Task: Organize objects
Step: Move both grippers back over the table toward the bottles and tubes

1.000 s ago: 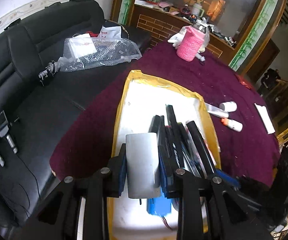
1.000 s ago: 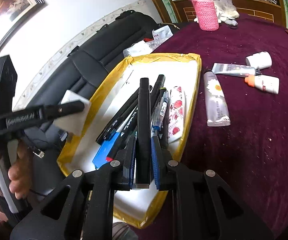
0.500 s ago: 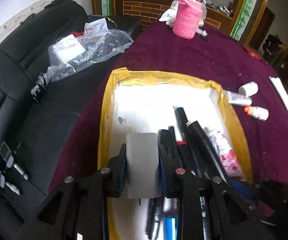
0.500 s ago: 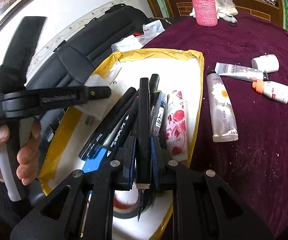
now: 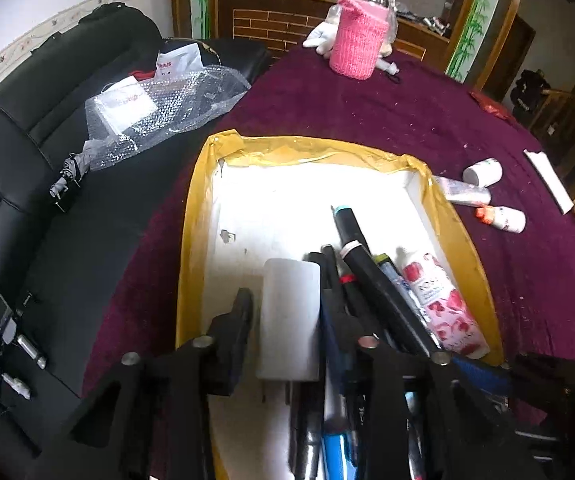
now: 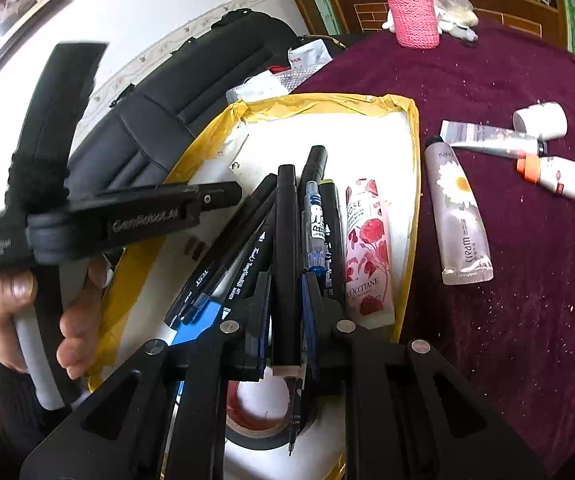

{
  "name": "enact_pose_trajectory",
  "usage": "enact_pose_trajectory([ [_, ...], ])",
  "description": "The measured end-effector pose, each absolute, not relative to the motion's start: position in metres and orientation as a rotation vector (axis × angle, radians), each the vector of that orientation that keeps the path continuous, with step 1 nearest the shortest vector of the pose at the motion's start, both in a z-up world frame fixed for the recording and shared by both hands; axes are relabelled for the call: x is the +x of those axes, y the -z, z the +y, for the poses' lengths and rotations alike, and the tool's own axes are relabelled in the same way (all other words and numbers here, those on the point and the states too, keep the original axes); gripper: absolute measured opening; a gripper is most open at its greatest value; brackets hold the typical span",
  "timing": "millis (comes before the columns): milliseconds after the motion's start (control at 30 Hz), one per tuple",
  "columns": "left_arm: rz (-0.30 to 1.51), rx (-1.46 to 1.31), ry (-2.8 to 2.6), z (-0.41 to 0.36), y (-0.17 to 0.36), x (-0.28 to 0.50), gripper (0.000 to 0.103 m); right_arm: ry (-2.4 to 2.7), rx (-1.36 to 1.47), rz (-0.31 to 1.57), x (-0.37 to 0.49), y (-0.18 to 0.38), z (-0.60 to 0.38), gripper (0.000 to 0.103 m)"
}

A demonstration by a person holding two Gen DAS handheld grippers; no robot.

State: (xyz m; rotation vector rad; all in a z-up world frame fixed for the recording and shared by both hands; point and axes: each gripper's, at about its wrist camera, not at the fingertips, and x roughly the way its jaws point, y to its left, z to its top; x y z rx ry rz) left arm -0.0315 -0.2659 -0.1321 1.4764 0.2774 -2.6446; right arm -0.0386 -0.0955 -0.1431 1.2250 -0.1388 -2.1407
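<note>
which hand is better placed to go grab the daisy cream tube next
Left. Its gripper has just been opening off the white block over the tray, so it is nearly free. The right gripper is shut on a black marker, though the daisy tube lies nearer it.

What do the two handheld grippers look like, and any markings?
Both are matte black linkage frames with silver pivot bolts. The right gripper has blue pads inside its fingers. The left gripper, seen side-on from the right wrist, carries white "GenRobot.AI" lettering, a grey handle and a fuzzy black strap.

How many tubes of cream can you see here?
3. The rose tube lies inside the yellow-edged tray; the daisy tube and a silvery tube lie on the purple cloth beside it. Pens may hide more.
</note>
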Motion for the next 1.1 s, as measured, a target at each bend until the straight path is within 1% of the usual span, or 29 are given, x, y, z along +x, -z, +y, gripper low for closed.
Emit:
enact_pose_trajectory([
  [33, 0.283, 1.453, 2.658, -0.265, 0.13, -0.029, 0.051, 2.137, 1.226, -0.142, -0.039, 0.143, -0.095, 0.016],
  [133, 0.269, 1.379, 2.682, -0.259, 0.121, -0.015, 0.059, 2.117, 1.225, -0.151, -0.037, 0.142, -0.095, 0.016],
  [167, 0.258, 1.342, 2.676, -0.256, 0.116, -0.008, 0.062, 2.107, 1.222, -0.16, -0.036, 0.141, -0.094, 0.018],
  [233, 0.22, 1.247, 2.669, -0.249, 0.104, 0.009, 0.063, 2.083, 1.21, -0.185, -0.032, 0.137, -0.089, 0.025],
  [267, 0.188, 1.197, 2.675, -0.243, 0.097, 0.018, 0.065, 2.072, 1.195, -0.198, -0.029, 0.134, -0.086, 0.034],
  [300, 0.154, 1.134, 2.691, -0.233, 0.089, 0.031, 0.07, 2.063, 1.168, -0.21, -0.025, 0.129, -0.081, 0.043],
  [333, 0.148, 1.088, 2.705, -0.227, 0.083, 0.039, 0.077, 2.058, 1.138, -0.217, -0.02, 0.124, -0.076, 0.046],
  [367, 0.157, 1.044, 2.716, -0.22, 0.079, 0.047, 0.079, 2.049, 1.113, -0.225, -0.017, 0.119, -0.07, 0.047],
  [467, 0.183, 1.003, 2.762, -0.197, 0.072, 0.062, 0.079, 1.957, 1.057, -0.289, -0.01, 0.108, -0.046, 0.047],
  [533, 0.251, 1.033, 2.789, -0.187, 0.074, 0.062, 0.079, 1.947, 1.028, -0.292, -0.01, 0.103, -0.027, 0.047],
  [600, 0.343, 1.069, 2.814, -0.179, 0.077, 0.059, 0.079, 2.002, 1.007, -0.241, -0.012, 0.099, -0.008, 0.048],
  [667, 0.387, 1.093, 2.827, -0.171, 0.08, 0.055, 0.079, 2.069, 1.03, -0.185, -0.021, 0.1, 0.013, 0.048],
  [733, 0.402, 1.116, 2.833, -0.163, 0.083, 0.052, 0.079, 2.106, 1.039, -0.159, -0.032, 0.102, 0.03, 0.048],
  [900, 0.423, 1.15, 2.852, -0.152, 0.088, 0.051, 0.079, 2.219, 1.109, -0.014, -0.077, 0.1, 0.059, 0.048],
  [1033, 0.439, 1.155, 2.842, -0.155, 0.089, 0.056, 0.079, 2.26, 1.152, 0.085, -0.118, 0.113, 0.058, 0.048],
  [1100, 0.451, 1.158, 2.835, -0.159, 0.089, 0.058, 0.079, 2.28, 1.162, 0.098, -0.134, 0.116, 0.056, 0.047],
])
